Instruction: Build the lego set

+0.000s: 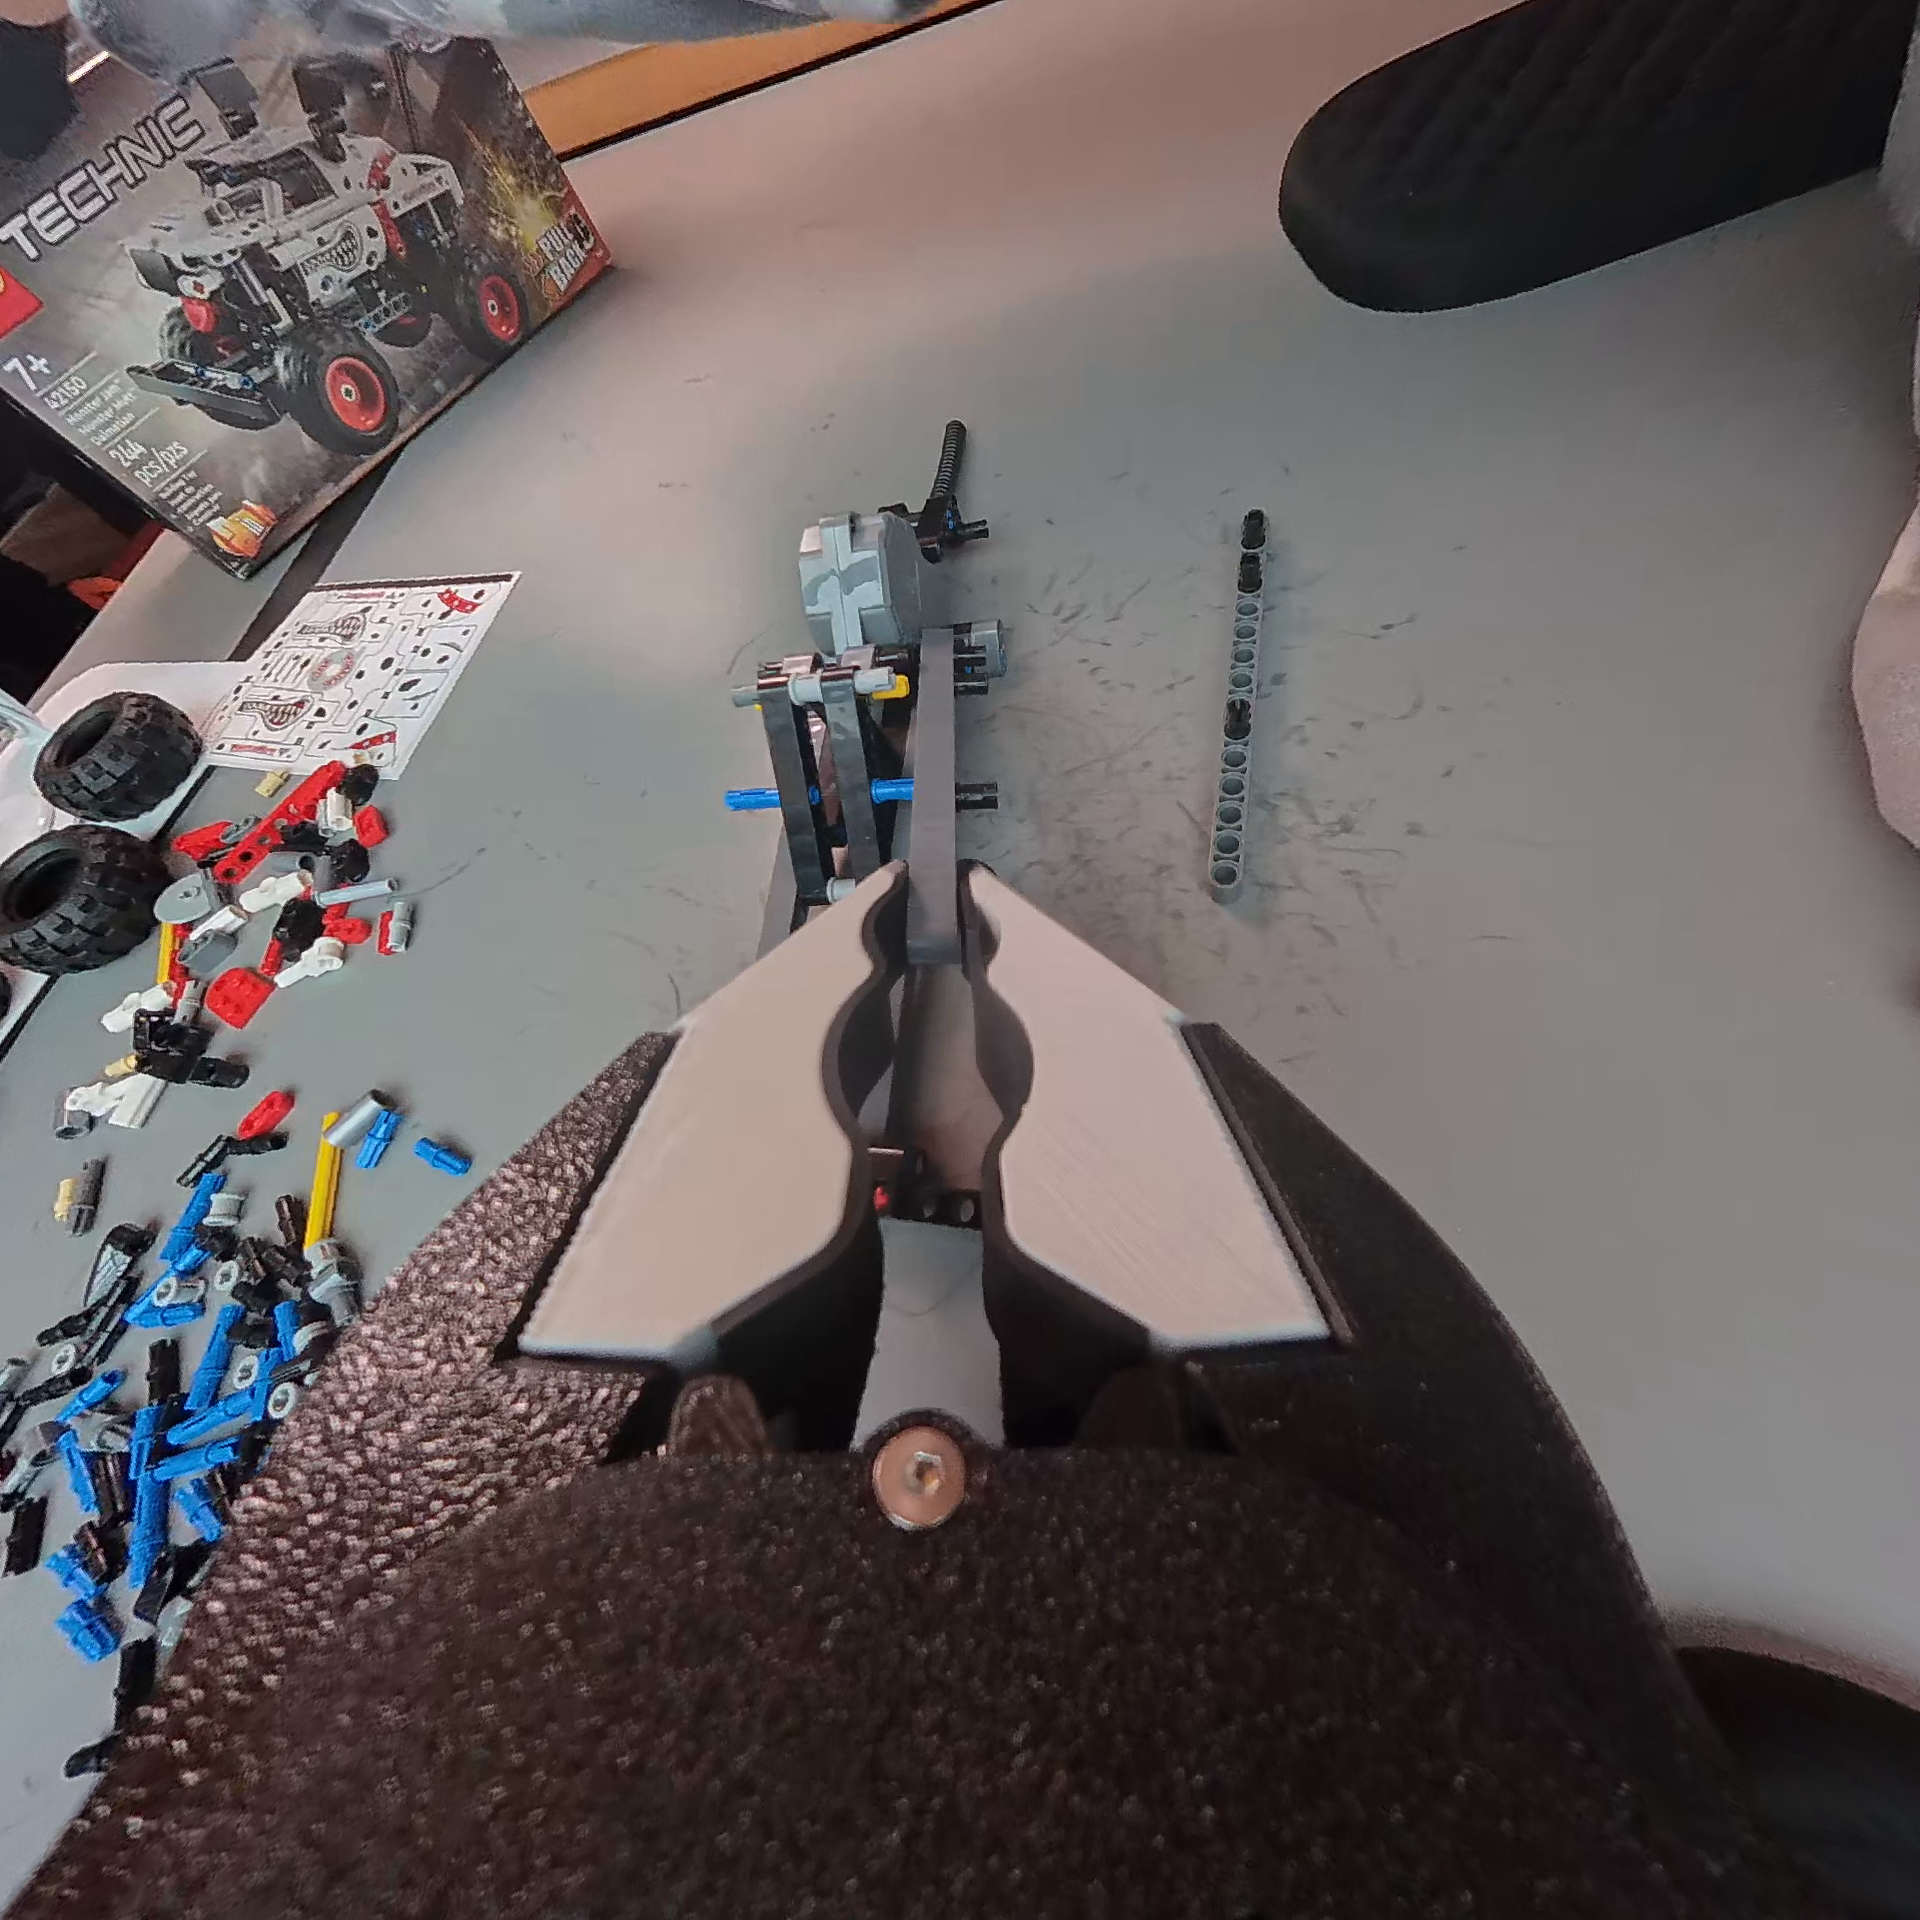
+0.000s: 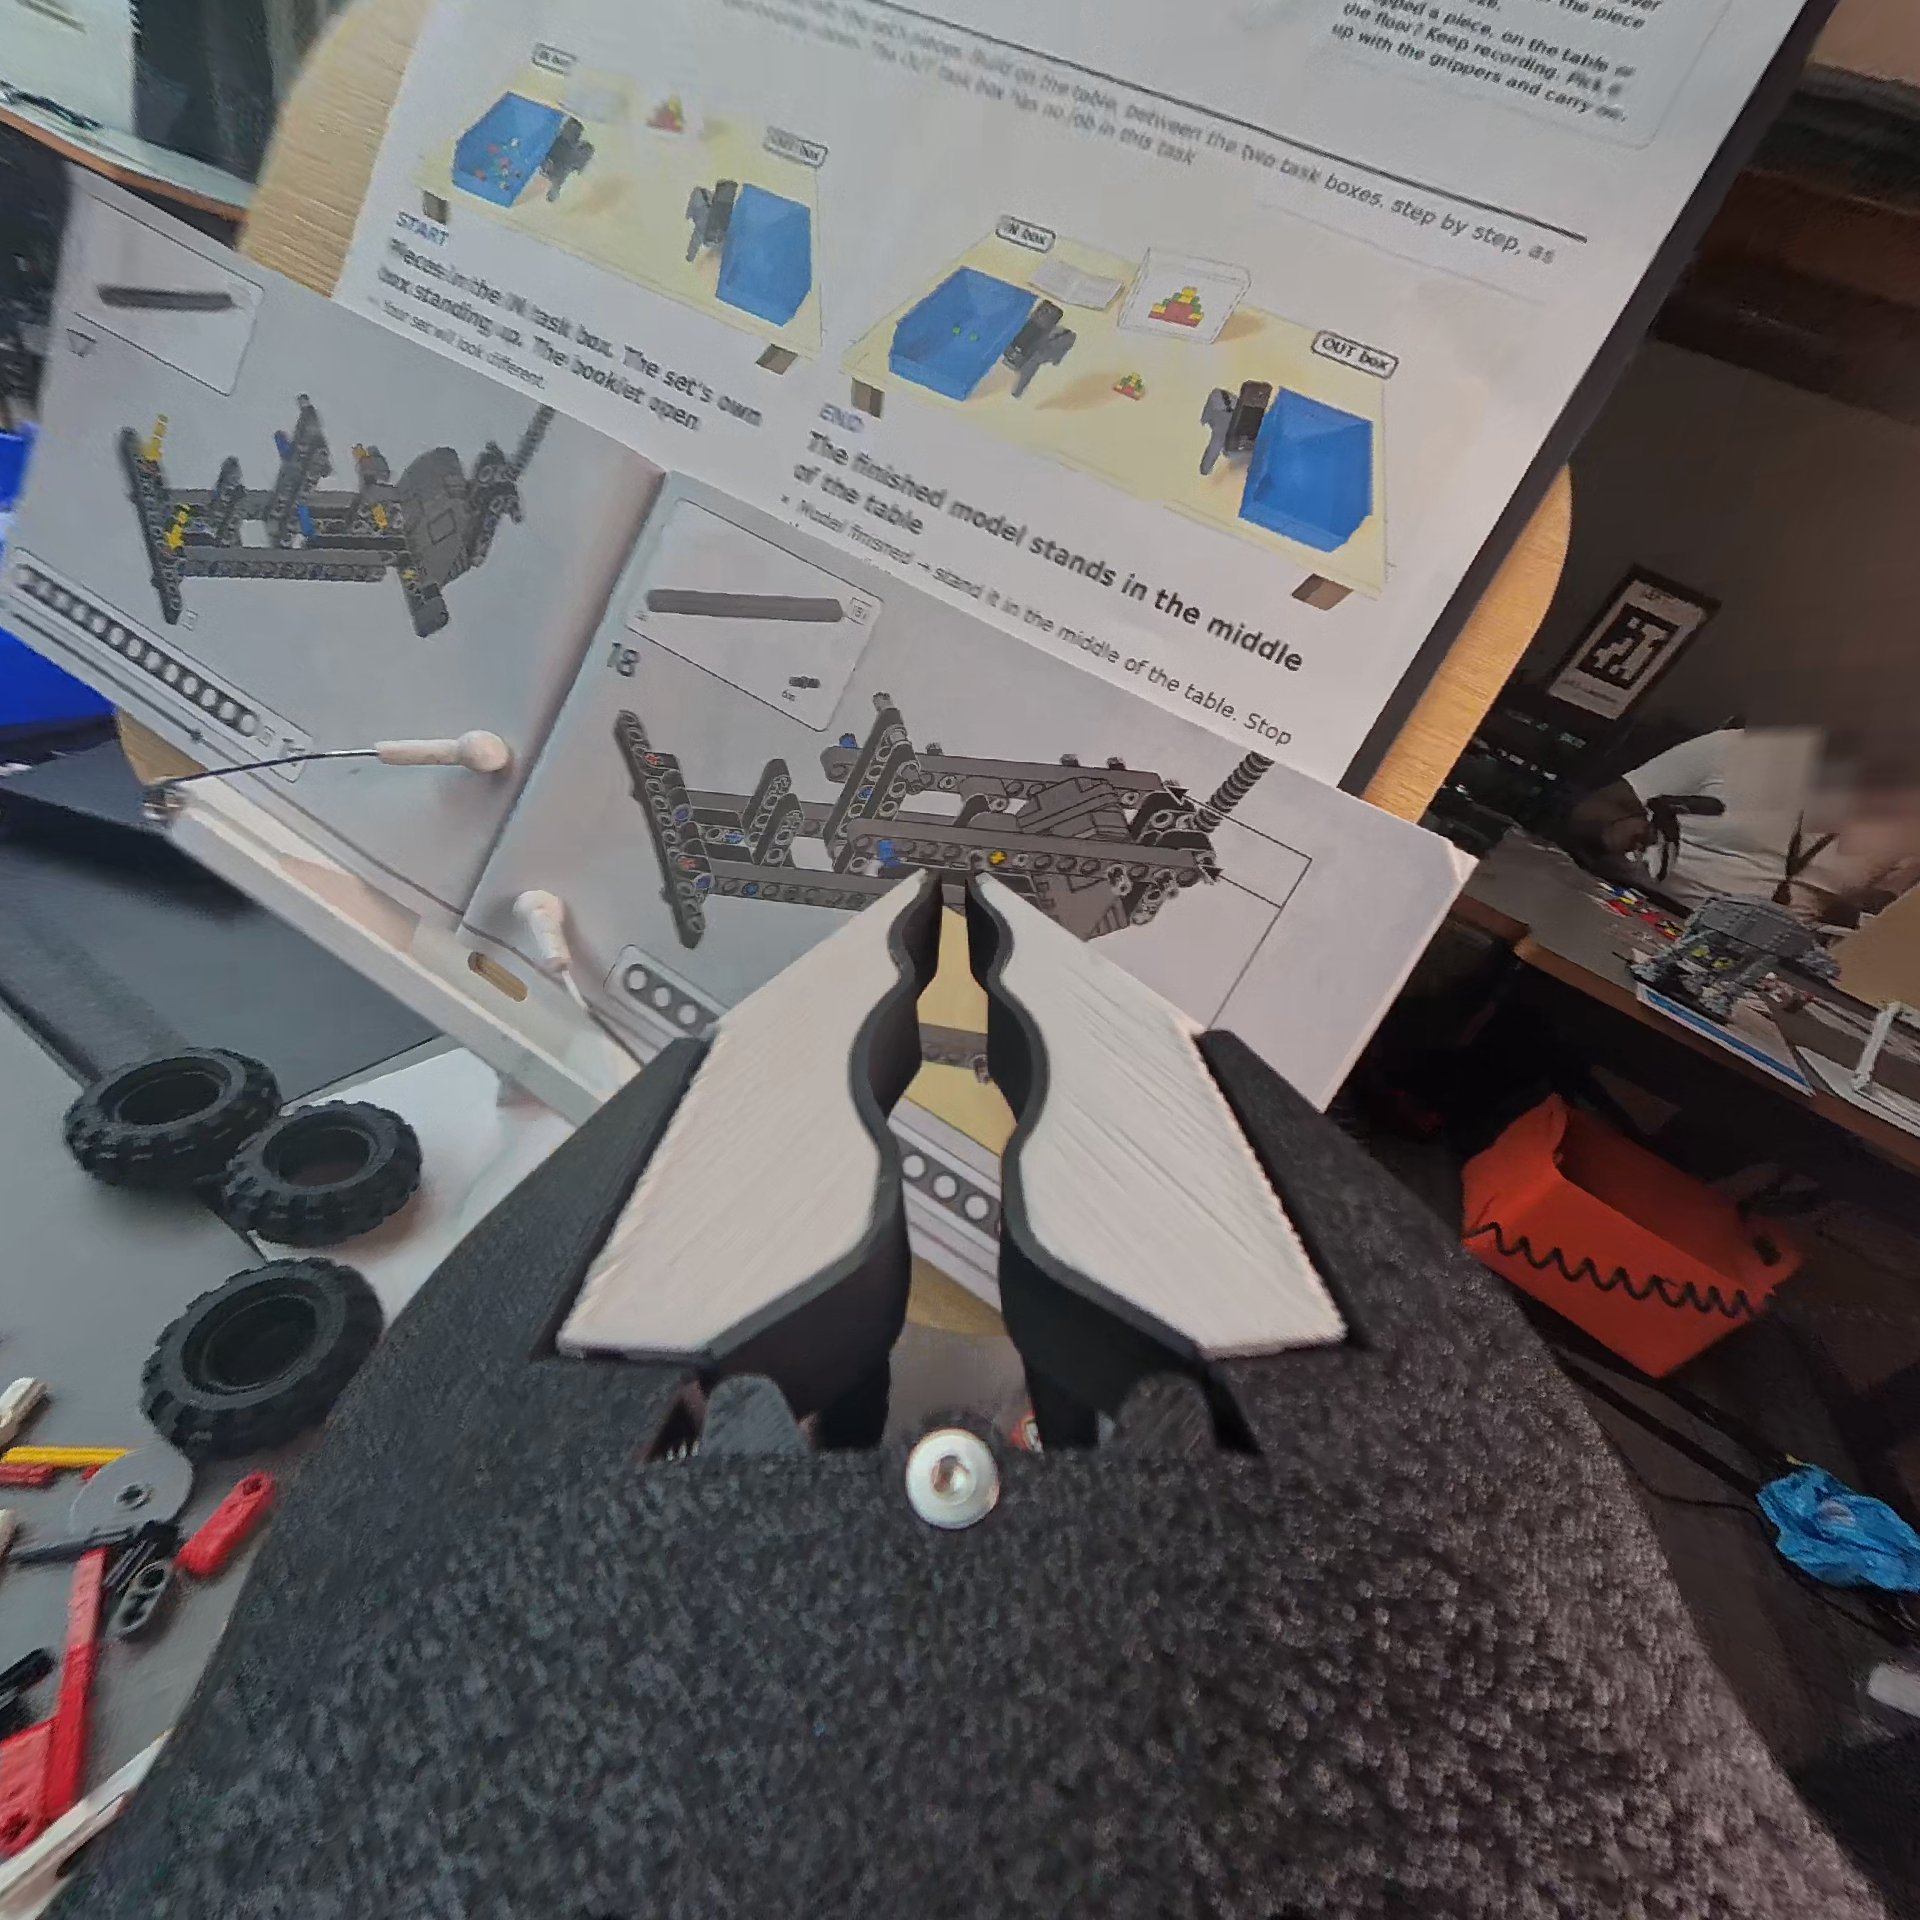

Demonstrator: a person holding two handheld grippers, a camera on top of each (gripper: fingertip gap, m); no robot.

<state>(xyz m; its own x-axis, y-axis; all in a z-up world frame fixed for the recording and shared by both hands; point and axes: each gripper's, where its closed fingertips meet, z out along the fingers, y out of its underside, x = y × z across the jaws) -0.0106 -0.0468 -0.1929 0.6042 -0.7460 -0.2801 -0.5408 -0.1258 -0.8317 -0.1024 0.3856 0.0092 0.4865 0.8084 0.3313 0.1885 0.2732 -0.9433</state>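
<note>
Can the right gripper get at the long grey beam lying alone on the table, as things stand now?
Probably yes. The long grey beam lies apart from the frame, nothing around it, and the right gripper holds nothing, though it points at the booklet.

The left wrist view looks steeply down from close above the grey table (image 1: 1351, 395), along its fingers toward the far edge. The right wrist view sits higher and faces nearly level toward the open instruction booklet (image 2: 436, 582) standing near. Both views share the black tyres (image 1: 99, 821) (image 2: 249, 1153) at their left side.
</note>
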